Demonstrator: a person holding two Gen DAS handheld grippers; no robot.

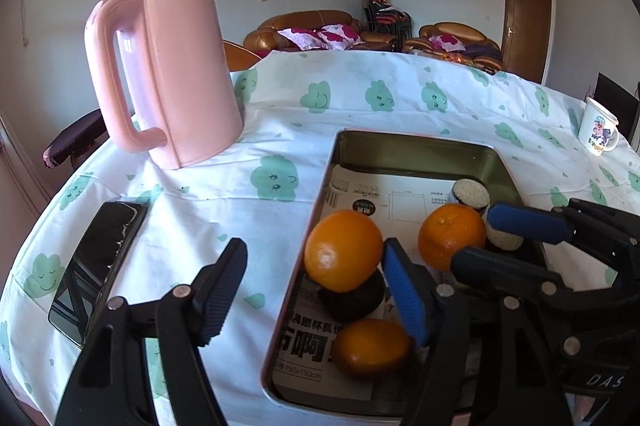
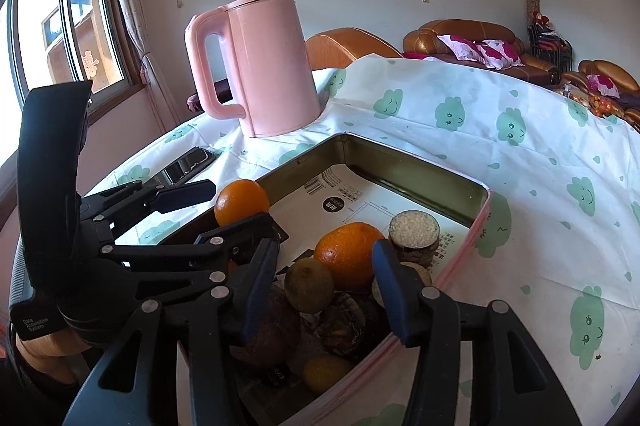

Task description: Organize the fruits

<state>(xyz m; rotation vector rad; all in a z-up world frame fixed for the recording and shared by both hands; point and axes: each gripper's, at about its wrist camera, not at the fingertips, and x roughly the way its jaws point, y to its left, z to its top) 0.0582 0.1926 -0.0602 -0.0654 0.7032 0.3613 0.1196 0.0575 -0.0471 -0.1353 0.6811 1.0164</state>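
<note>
Left wrist view: left gripper [image 1: 316,290] jaws wide, holding nothing, straddling the near-left rim of metal tin [image 1: 416,146]; an orange [image 1: 343,250] sits between the fingers, no contact seen. 2nd orange [image 1: 451,237] at 3 o'clock of it, between the right gripper's fingers. Pink kettle [image 1: 168,66] at 11 o'clock, phone [image 1: 100,266] at 9.

Right wrist view: right gripper [image 2: 320,290] jaws wide, nothing gripped, over orange [image 2: 349,254] and kiwi [image 2: 310,284] in tin.
</note>
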